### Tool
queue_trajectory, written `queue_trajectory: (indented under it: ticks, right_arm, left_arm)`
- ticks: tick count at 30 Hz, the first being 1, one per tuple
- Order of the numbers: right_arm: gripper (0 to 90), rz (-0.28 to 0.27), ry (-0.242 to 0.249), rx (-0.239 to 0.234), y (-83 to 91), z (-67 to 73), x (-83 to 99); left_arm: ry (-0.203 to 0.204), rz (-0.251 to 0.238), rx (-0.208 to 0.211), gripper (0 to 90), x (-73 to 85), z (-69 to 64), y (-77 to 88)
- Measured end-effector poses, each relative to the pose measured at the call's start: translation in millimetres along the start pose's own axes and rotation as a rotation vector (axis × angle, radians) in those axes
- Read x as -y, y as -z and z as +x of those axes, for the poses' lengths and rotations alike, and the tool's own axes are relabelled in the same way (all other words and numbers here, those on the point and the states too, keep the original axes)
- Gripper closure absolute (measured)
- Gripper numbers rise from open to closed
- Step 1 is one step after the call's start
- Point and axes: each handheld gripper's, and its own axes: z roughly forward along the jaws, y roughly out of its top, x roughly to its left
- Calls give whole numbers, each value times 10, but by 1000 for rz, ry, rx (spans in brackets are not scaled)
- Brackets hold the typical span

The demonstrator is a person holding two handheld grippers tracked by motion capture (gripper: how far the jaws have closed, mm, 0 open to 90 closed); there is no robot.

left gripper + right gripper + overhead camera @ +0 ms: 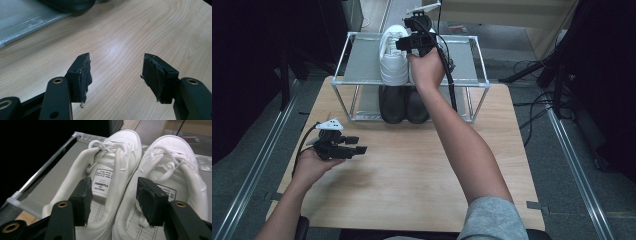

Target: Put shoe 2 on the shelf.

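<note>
Sneakers (pixel 393 55) atop the rack (pixel 362 62), shoes (pixel 403 104) beneath.

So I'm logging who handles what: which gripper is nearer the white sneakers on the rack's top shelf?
Right. The right gripper hangs just above the white sneakers, jaws open over their adjoining collars. The left gripper sits low over the table, well short of the rack.

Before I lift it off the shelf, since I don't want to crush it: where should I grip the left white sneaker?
Grip the white sneaker at its padded collar wall beside the opening, coming from above at the heel end. The opening faces up, so one pad can go inside and one outside. The right gripper, jaws open, already straddles that wall.
</note>
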Motion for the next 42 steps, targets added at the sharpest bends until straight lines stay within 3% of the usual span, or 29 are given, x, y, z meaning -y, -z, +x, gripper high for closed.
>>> queue_trajectory:
  ticks: [7,11,17,28,37,40,42]
  right_arm:
    - [450,-18,21,-69,112,-37,53]
    - [445,-19,27,-86,183,-75,88]
    - [426,-33,64,-177,280,-180,195]
    - [413,-59,96,-212,572,-339,314]
    - [410,-37,119,-242,661,-421,506]
    - [412,-43,106,-274,682,-465,600]
    - [412,-52,125,-277,702,-467,657]
  left_arm:
    - [-5,7,11,399,-51,-3,-64]
    - [-10,14,16,399,-75,0,-88]
    - [-20,21,18,399,-89,-5,-121]
    - [-16,24,16,398,-88,-4,-129]
    - [-18,28,14,396,-85,-2,-132]
    - [-20,29,12,396,-85,-2,-133]
    - [-20,29,13,395,-84,-2,-132]
